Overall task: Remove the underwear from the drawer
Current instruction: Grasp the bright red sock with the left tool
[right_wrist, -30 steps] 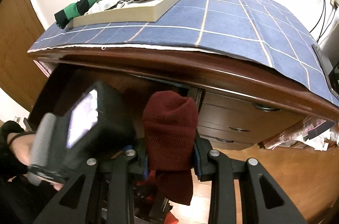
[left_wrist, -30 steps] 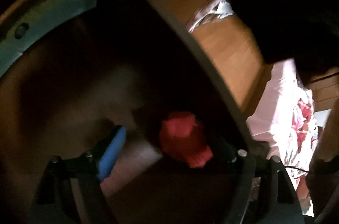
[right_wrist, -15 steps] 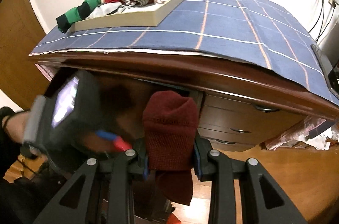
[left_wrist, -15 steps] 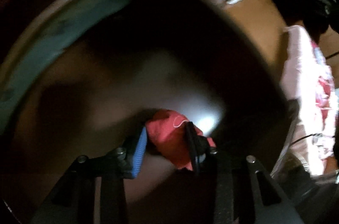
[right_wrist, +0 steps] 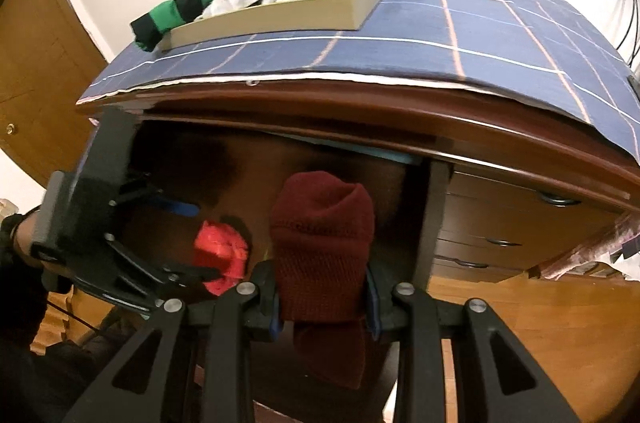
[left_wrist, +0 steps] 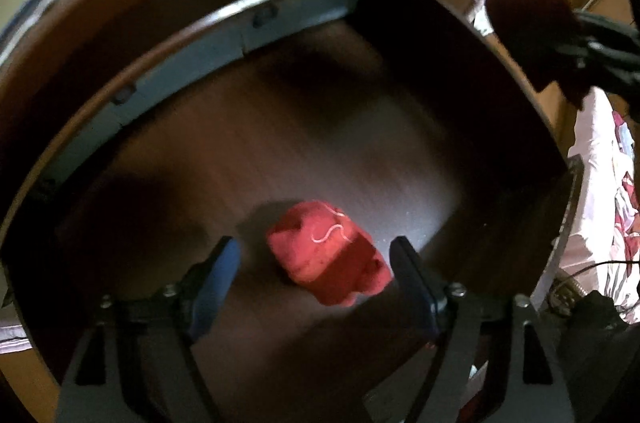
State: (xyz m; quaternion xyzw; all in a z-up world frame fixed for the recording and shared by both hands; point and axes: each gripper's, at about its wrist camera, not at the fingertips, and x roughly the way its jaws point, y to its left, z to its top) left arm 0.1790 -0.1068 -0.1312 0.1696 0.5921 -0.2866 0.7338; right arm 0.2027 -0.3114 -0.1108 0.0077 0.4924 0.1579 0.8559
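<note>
The left gripper has released the red underwear, now loose between its opening jaws; the right gripper pinches the maroon garment.

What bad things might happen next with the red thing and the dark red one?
The left gripper is opening around the red garment, its pads off the cloth, so it may lift away without it. The right gripper pinches the dark red garment with much hanging loose, which might snag on the drawer edge.
</note>
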